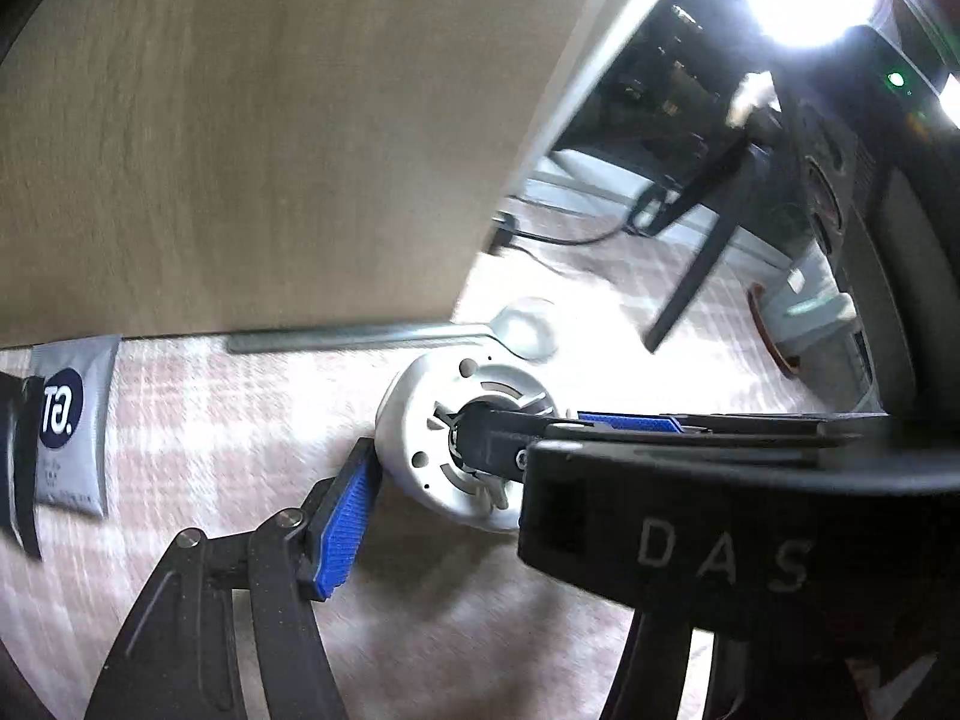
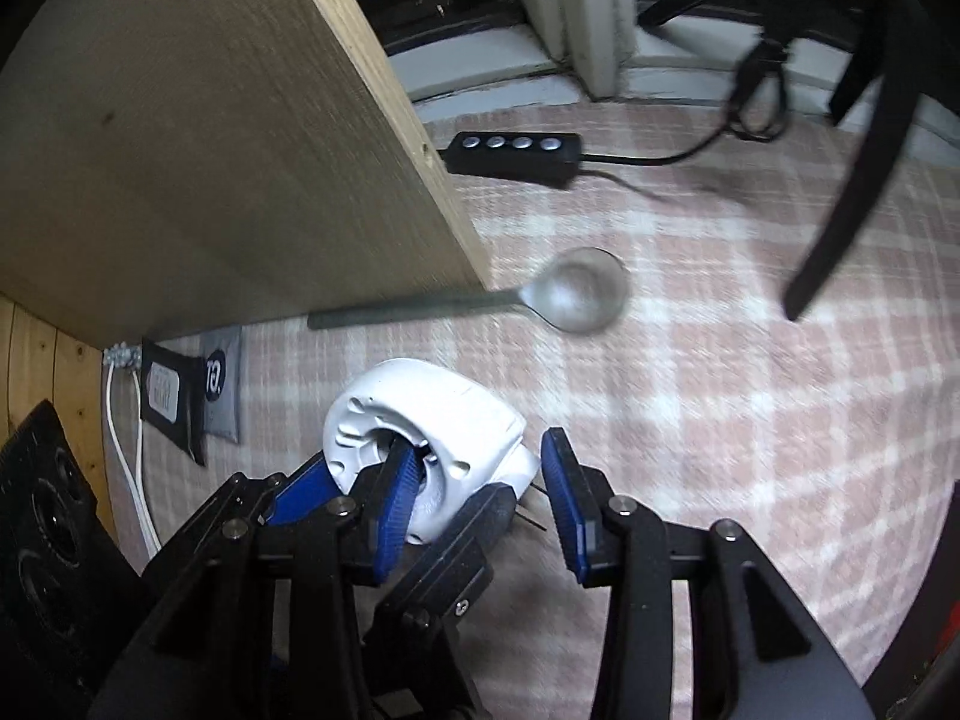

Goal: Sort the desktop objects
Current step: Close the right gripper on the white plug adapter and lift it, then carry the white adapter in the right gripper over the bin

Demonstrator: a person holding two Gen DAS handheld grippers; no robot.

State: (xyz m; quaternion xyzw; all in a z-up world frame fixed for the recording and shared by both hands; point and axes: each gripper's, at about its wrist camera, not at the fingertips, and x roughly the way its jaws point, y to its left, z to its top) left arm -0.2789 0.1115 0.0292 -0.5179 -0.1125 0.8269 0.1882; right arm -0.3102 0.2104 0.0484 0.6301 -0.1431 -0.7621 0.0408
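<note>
A white round plastic device with a central hole is tilted over the pink checked cloth. In the left wrist view my left gripper spans it. One blue pad touches its rim, and the other finger is hidden behind the right gripper's body. My right gripper has one finger pushed into the hole. Its other pad stands just outside the device's wall with a thin gap. A metal spoon lies on the cloth beyond the device.
A wooden board stands at the left, close behind the spoon's handle. Grey and black sachets lie by its base near a white cable. A black button controller with its cord lies farther back. A black strap hangs at the right.
</note>
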